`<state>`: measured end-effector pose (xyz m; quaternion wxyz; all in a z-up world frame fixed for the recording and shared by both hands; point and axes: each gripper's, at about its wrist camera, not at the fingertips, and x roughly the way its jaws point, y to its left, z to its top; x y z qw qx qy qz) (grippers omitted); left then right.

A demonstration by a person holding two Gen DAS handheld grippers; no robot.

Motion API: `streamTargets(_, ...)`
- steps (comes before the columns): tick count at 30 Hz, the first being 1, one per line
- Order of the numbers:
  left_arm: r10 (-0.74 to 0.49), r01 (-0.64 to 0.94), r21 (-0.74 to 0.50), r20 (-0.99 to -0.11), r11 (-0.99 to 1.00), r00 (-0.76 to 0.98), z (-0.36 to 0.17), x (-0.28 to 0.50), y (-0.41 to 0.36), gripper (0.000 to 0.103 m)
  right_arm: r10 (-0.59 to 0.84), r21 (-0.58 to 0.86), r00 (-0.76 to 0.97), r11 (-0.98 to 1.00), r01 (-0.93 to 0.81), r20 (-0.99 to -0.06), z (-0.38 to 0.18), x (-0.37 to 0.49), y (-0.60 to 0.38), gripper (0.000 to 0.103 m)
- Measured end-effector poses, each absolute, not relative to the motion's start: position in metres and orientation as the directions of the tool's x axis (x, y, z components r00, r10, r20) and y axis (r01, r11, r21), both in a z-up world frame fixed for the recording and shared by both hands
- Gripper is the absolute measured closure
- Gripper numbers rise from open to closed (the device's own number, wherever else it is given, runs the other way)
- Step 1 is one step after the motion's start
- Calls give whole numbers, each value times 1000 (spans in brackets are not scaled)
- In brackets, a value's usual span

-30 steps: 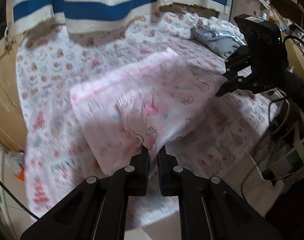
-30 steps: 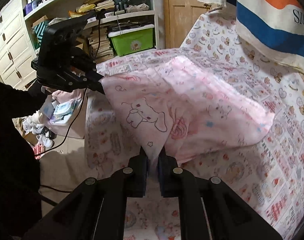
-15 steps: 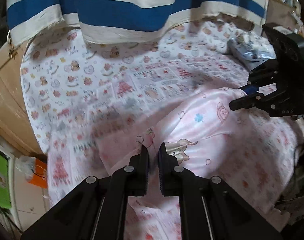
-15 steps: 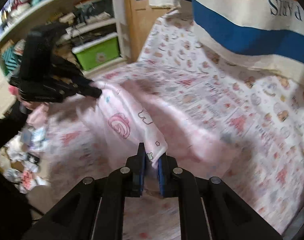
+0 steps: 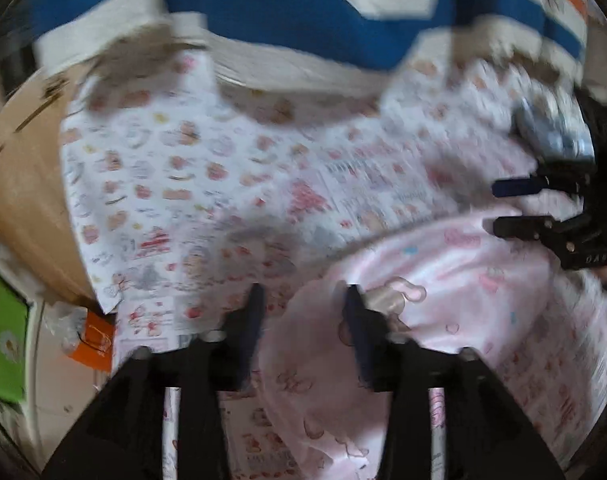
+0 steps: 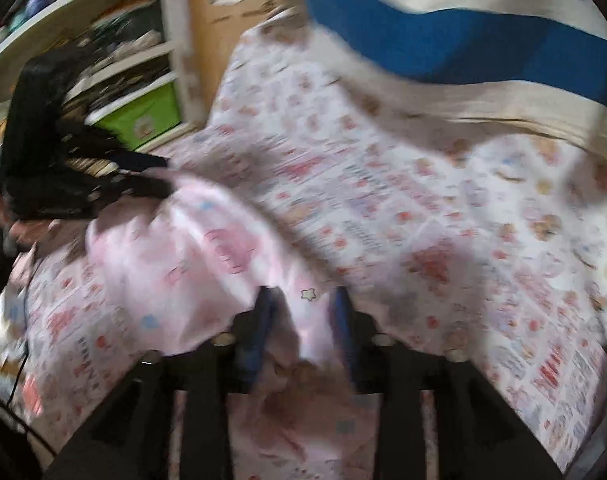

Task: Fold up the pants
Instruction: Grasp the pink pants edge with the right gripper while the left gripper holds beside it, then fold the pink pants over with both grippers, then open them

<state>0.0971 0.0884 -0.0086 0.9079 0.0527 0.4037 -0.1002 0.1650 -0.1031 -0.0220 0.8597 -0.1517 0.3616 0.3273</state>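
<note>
While both views are smeared with blur, the pale pink cartoon-printed cotton pants (image 5: 455, 280) are lying in a soft heap on the bed's white sheet patterned with small pink and red figures (image 5: 207, 184), toward its near edge. The left hand-held gripper (image 5: 301, 300) is standing partly open, its jaws having just been opening; a fold of the pink fabric is sitting between the black fingers (image 5: 353, 320) with no pad pressing on it. The right hand-held gripper (image 6: 303, 304) is likewise partly parted after just opening, with the pants' cloth bunched loosely in the gap, unclamped. Each hand-held gripper is showing at the other view's edge, by the opposite end of the heap. Behind the bed, a white, blue and orange striped cloth (image 5: 303, 28) is hanging. Beside the bed, a green plastic bin (image 6: 143, 116) is sitting on a shelf.
</note>
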Motion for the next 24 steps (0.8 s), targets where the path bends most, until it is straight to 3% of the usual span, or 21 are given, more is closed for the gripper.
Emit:
streamTargets(5, -196, 222, -48, -672, 974, 714, 11, 63, 105, 54, 518, 127, 581, 804, -580, -627, -8, 152, -139, 53)
streamTargets(10, -216, 263, -49, -723, 964, 656, -7, 34, 95, 54, 585, 199, 506, 756, -624, -634, -13, 121, -155, 57)
streamTargets(13, -210, 289, -27, -751, 957, 626, -25, 25, 84, 75, 591, 197, 467, 733, -651, -658, -27, 110, -155, 57)
streamTargets(16, -208, 280, -38, -767, 959, 607, -39, 25, 80, 76, 560, 170, 451, 738, -653, -695, -45, 104, -150, 57)
streamTargets(18, -204, 257, -53, -767, 965, 609, -42, 27, 84, 83, 557, 170, 440, 734, -657, -704, -52, 102, -147, 73)
streamTargets(19, -200, 243, -58, -763, 968, 615, -43, 28, 87, 101, 550, 166, 447, 742, -650, -705, -55, 102, -147, 95)
streamTargets(20, -197, 231, -62, -758, 971, 622, -43, 27, 91, 101, 534, 155, 483, 766, -624, -694, -55, 100, -148, 100)
streamTargets(24, -199, 196, -91, -730, 976, 654, -30, 18, 107, 101, 468, 125, 600, 843, -523, -649, -41, 85, -162, 100)
